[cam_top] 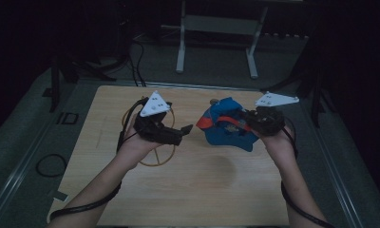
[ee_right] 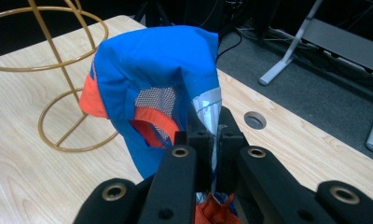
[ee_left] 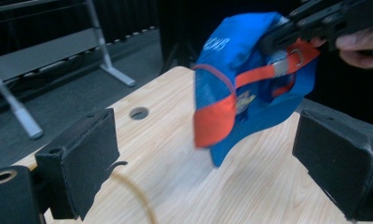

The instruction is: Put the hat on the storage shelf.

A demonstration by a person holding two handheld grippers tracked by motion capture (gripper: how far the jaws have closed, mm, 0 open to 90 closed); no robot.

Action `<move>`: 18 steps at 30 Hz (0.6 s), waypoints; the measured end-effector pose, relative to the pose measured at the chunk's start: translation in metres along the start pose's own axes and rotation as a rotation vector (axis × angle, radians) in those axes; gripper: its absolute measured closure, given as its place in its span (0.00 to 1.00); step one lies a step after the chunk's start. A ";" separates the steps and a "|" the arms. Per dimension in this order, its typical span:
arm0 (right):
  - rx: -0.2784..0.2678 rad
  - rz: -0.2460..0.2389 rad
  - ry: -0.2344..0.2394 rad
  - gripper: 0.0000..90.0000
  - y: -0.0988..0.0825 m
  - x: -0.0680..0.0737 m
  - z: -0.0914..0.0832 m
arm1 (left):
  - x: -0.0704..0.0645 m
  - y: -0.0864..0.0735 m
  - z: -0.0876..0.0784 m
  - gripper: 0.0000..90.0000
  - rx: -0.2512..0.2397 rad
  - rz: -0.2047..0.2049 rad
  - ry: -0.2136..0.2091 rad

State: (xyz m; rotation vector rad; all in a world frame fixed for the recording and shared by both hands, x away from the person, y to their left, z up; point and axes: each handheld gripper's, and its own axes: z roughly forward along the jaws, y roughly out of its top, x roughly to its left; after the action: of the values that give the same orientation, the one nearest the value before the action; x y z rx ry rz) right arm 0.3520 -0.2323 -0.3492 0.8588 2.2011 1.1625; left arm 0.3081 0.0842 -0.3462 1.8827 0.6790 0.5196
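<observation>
Forearms reach in from the near edge of the pale wooden table [cam_top: 188, 190], each hand carrying a black two-jaw tool. Right tool [ee_right: 211, 135] is clamped tight on the back edge of a blue fabric cap with orange brim and strap [ee_right: 152, 70], holding it lifted above the table's right half. Left tool [ee_left: 208, 172] stands wide apart and empty, jaws aimed at the cap, above a gold wire hat stand [cam_top: 152, 137] at left. Risk, by judgement: the pinch catches only a thin fold, so a tug from the left could pull the cap free or knock the light stand over.
</observation>
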 end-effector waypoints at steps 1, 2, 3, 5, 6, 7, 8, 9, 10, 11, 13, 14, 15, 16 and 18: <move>0.001 -0.004 0.001 0.98 0.000 0.001 0.000 | 0.000 0.000 0.000 0.08 0.000 0.000 0.000; 0.001 -0.003 0.003 0.98 0.000 0.002 0.000 | -0.004 0.005 0.008 0.08 0.006 0.017 -0.011; 0.001 -0.005 0.005 0.98 0.000 0.002 0.000 | -0.006 0.007 0.012 0.08 0.010 0.024 -0.015; 0.000 -0.011 0.007 0.98 0.000 0.004 0.000 | -0.009 0.011 0.020 0.08 0.022 0.036 -0.026; -0.002 -0.012 0.011 0.98 0.001 0.004 -0.001 | -0.011 0.012 0.024 0.08 0.027 0.041 -0.029; -0.006 -0.012 0.015 0.98 0.001 0.005 -0.001 | -0.011 0.012 0.024 0.08 0.027 0.041 -0.029; -0.007 -0.016 0.014 0.98 0.001 0.006 -0.002 | -0.013 0.015 0.031 0.08 0.042 0.054 -0.039; -0.009 -0.020 0.017 0.98 0.001 0.007 -0.003 | -0.015 0.017 0.035 0.08 0.048 0.055 -0.042; -0.011 -0.021 0.020 0.98 0.001 0.008 -0.004 | -0.016 0.018 0.039 0.08 0.052 0.057 -0.045; -0.012 -0.025 0.020 0.98 0.002 0.009 -0.005 | -0.016 0.018 0.039 0.09 0.052 0.057 -0.045; -0.014 -0.033 0.021 0.98 0.002 0.011 -0.006 | -0.019 0.020 0.050 0.14 0.065 0.070 -0.068; -0.014 -0.037 0.022 0.98 0.002 0.012 -0.007 | -0.020 0.021 0.053 0.14 0.063 0.073 -0.077; -0.015 -0.041 0.024 0.98 0.002 0.013 -0.007 | -0.021 0.022 0.056 0.15 0.060 0.077 -0.087; -0.017 -0.042 0.027 0.98 0.001 0.014 -0.008 | -0.022 0.023 0.060 0.17 0.063 0.078 -0.096; -0.018 -0.044 0.032 0.98 0.001 0.016 -0.008 | -0.025 0.024 0.066 0.17 0.067 0.079 -0.100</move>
State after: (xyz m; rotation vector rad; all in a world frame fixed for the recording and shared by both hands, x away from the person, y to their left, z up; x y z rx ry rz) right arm 0.3358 -0.2247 -0.3467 0.7856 2.2207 1.1810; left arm 0.3363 0.0156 -0.3511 1.9905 0.5640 0.4550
